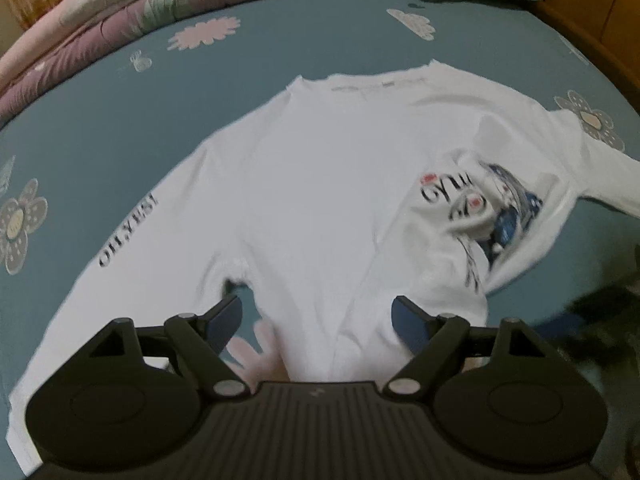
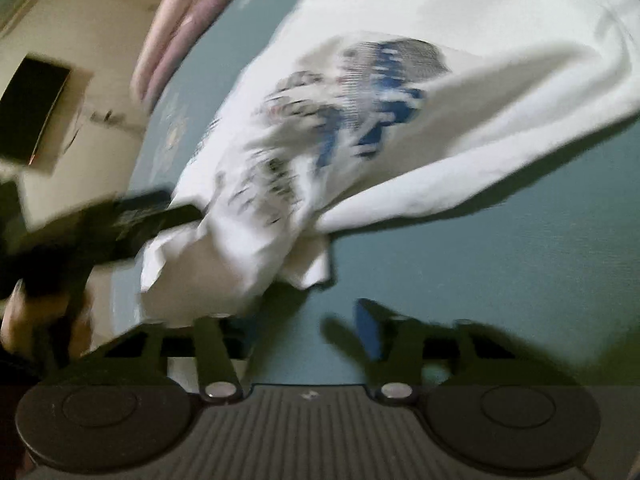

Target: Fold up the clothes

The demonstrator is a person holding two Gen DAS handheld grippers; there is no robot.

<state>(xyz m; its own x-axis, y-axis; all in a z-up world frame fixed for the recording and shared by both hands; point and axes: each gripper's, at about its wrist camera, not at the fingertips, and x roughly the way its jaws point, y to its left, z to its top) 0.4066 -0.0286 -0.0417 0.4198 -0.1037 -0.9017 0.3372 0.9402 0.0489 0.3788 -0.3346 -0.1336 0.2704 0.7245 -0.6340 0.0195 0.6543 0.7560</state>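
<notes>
- Looking down from the left wrist, we see the white shirt spread across the teal bedsheet, its collar toward the far side and one long sleeve, with black lettering, running out to the left
- On the right side of the shirt, the part with the blue and black print is rumpled and folded over on itself, so we judge the fold has begun there but is not tidy
- Our left gripper hangs over the near hem with its jaws wide and nothing pinched; cloth lies between and beneath them
- Our right gripper shows through heavy blur; its jaws stand partly apart over bare sheet, and the bunched corner of the shirt sits just beyond and partly over the left finger, so we see no grip
- We expect the shirt to be light, soft and limp: it will sag and crease wherever we lift it and will drag on the sheet, not slide
- We would take it by a hem corner or a shoulder seam, pinching both layers, since a single layer could peel away
- A pink and floral quilt lies rolled along the far edge, well clear of the shirt
</notes>
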